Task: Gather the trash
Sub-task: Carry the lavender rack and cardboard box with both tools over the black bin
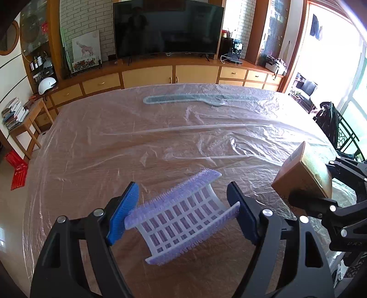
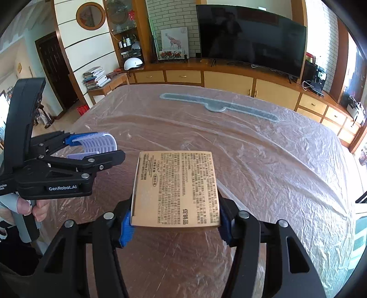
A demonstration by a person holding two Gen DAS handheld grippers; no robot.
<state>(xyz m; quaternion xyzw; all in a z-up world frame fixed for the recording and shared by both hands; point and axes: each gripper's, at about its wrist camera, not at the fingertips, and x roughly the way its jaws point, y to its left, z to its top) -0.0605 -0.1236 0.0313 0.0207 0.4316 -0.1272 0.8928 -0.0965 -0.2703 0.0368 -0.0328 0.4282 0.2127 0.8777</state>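
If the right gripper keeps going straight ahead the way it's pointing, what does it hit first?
Probably nothing soon. The right gripper, shut on the cardboard box, points across the plastic-covered table. The first thing ahead looks like the long grey strip near the far edge, though height above it is unclear.

Big table (image 1: 160, 142) w/ crinkled clear plastic sheet. At 12 o'clock, dark curved TV (image 1: 168, 28) on long wood cabinet (image 1: 149, 75), white brick wall (image 1: 80, 20) behind. Giraffe pic (image 1: 85, 49) at 11. Books on side table (image 1: 27, 123) at 9. Bright window (image 1: 332, 68) at 2.
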